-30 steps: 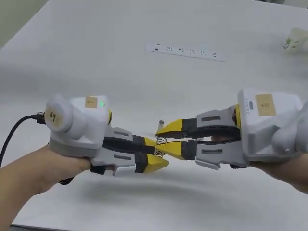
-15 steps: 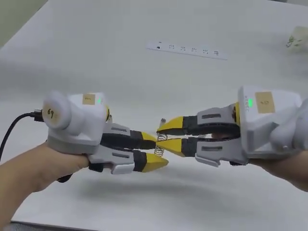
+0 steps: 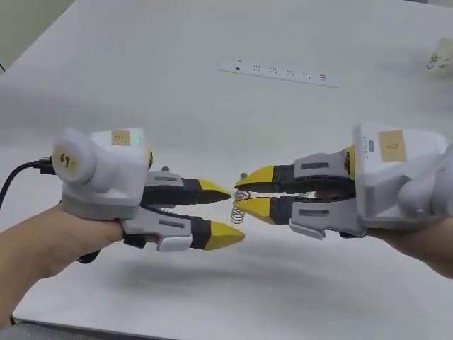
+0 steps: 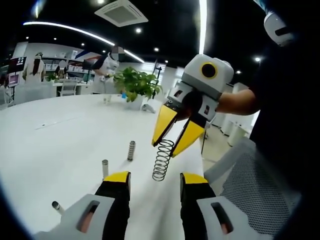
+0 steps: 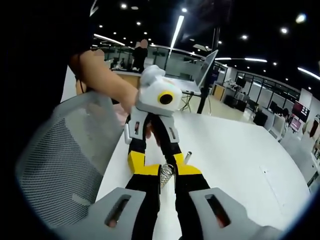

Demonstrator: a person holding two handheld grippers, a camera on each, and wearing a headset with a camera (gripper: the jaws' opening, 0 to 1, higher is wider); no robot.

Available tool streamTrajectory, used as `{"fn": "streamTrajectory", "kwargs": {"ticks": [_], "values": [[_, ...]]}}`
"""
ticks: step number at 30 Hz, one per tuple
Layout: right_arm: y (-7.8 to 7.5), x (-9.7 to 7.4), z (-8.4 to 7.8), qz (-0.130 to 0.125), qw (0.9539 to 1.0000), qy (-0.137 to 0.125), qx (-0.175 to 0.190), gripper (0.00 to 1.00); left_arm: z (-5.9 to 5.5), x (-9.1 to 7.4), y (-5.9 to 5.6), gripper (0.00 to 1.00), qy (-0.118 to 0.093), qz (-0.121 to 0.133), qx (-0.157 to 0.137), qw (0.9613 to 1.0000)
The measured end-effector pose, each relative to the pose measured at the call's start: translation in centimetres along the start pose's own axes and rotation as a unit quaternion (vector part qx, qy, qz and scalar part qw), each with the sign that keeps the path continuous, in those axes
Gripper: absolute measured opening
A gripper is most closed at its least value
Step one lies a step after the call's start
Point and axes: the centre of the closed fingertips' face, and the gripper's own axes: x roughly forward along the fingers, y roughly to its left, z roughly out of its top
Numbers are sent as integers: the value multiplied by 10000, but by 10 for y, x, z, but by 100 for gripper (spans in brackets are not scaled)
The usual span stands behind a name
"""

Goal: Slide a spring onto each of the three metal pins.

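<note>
Above the worktop's (image 3: 141,85) near edge, the right gripper (image 3: 243,199) pinches the spring (image 3: 238,214) by its top, while the left gripper (image 3: 233,214) gapes empty alongside. Left gripper view: the spring hangs free, probably for threading, with the pins (image 4: 105,168) standing beyond. Right gripper view: its own jaws are clamped on the spring.

This is an open-plan office. A long white table (image 3: 127,78) carries a power strip (image 3: 279,71), and a mesh chair (image 5: 60,150) stands beside it. Overhead run strip lights (image 4: 202,20), spotlights and a ceiling air vent (image 4: 121,11). Farther off are a potted plant (image 4: 137,84), desks (image 4: 55,89), glass partitions (image 5: 245,92) and a standing person (image 4: 105,65).
</note>
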Motion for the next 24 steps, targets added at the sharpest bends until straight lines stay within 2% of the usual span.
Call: {"fn": "streamTrajectory", "kwargs": {"ticks": [7,11,24], "values": [[-3,0,-3,-78,10000,36,-17,7,-1,-7,4,42,16,106,-22,9999],[-5,0,-4,-113,9999,43,-10,7,-3,-15,7,43,52,167,-32,9998],[-12,0,-9,-214,9997,102,-40,7,-14,-43,15,56,115,429,-49,9990]]}}
